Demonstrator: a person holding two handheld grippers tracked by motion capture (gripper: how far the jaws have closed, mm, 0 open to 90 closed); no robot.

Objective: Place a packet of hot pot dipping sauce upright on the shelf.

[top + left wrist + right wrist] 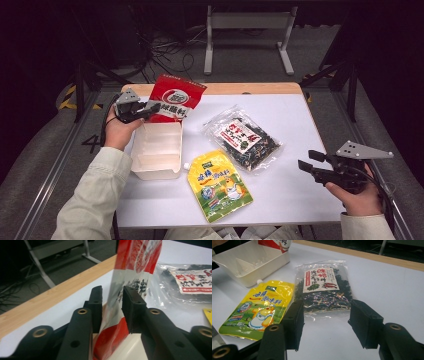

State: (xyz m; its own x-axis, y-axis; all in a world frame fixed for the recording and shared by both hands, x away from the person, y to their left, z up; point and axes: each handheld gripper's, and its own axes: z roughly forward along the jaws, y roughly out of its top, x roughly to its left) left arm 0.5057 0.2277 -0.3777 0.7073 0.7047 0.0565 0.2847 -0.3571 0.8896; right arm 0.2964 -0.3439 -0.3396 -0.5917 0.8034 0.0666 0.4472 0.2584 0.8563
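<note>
A red and white pouch (176, 97) (136, 262) stands upright at the far end of a white open box (155, 150) (249, 262), with its lower part inside. My left gripper (151, 109) (112, 297) has its jaws on either side of the pouch's lower edge. A sliver of gap shows at one jaw, so the pads are not pressing. My right gripper (307, 161) (325, 312) is open and empty near the table's right edge, pointing at a clear bag of dark seaweed (244, 137) (322, 287). A yellow spouted pouch (219, 185) (259, 307) lies flat by the box.
The white table (295, 195) has a wooden strip (250, 88) along its far edge. Beyond it on the floor stand a grey metal frame (247, 30) and tangled cables (165, 50). Dark stands flank the table on both sides.
</note>
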